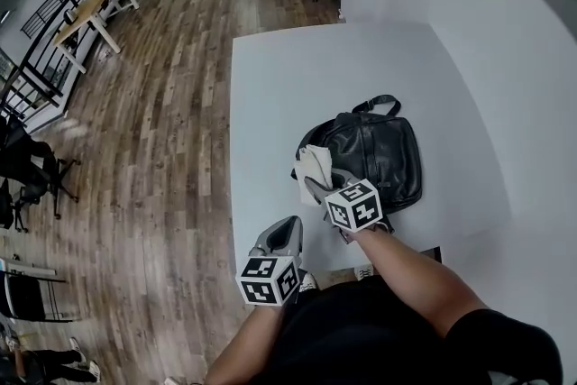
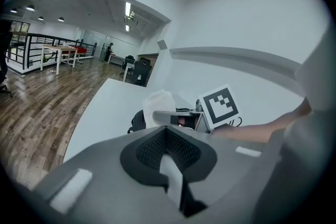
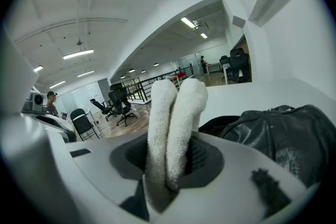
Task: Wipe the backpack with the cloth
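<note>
While you're clamping the cloth [image 1: 313, 163] in the right gripper [image 1: 317, 185], jaws closed on a doubled fold that's sticking up out of them in the right gripper view, you're sitting at the left edge of the backpack [image 1: 379, 153]. It's lying flat at the centre of the head view on the white table [image 1: 297, 77]. Can't tell whether the cloth is touching the leather or just hanging beside it. Left gripper [image 1: 287, 232] is hanging lower left of that, by the table's near edge, jaws together with nothing in them, apart from the bag. Risks as I'm reading them: nothing is bracing the backpack, so a firm stroke is likely pushing it across the smooth tabletop instead of wiping it; consider parking the left gripper on it. You're gripping the cloth only by the fold, so drag on the leather could be pulling it out of the jaws, or rolling it up so the jaw tips are scraping the bag. The handle loop [image 1: 379, 104] at the bag's upper edge is a snag point if you're sweeping that way. The leather is showing creases, so it may bunch ahead of the cloth. Containers: the backpack is the only one, it's looking closed and fairly flat, and no view is showing what, if anything, is inside.
</note>
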Demonstrator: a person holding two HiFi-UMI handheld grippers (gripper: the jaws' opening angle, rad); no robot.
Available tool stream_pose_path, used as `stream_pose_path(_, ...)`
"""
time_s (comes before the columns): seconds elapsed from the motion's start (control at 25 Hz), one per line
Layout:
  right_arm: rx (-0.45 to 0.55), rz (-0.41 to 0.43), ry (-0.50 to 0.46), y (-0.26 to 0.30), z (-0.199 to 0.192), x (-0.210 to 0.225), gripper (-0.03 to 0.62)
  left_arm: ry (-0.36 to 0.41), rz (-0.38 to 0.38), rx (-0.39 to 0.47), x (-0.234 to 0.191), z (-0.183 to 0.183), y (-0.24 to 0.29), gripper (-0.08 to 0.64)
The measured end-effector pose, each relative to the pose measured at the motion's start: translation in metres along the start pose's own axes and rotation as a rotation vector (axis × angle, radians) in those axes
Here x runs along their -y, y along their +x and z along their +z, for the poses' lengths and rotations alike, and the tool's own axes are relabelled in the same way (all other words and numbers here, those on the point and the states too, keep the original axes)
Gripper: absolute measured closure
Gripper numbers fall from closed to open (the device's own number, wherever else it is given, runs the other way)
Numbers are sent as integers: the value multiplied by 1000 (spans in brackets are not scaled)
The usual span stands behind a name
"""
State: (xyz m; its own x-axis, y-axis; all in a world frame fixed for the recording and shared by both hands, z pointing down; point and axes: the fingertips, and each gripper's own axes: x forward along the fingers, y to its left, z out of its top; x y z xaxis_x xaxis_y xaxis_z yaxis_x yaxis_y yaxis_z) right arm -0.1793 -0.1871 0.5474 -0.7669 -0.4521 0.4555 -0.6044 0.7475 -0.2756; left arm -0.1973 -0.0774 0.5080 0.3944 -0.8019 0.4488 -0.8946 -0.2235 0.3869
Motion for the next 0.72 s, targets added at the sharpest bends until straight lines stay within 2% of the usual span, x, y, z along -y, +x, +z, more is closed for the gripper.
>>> stream_pose_path(0.28, -46, -8, -3, 8, -8, 7, 465, -1, 3, 2, -4, 1, 6, 552)
stream_pose_path(0.72, -62, -39, -1, -7, -19, 13, 465, 17, -40, -22, 7, -1, 15, 552)
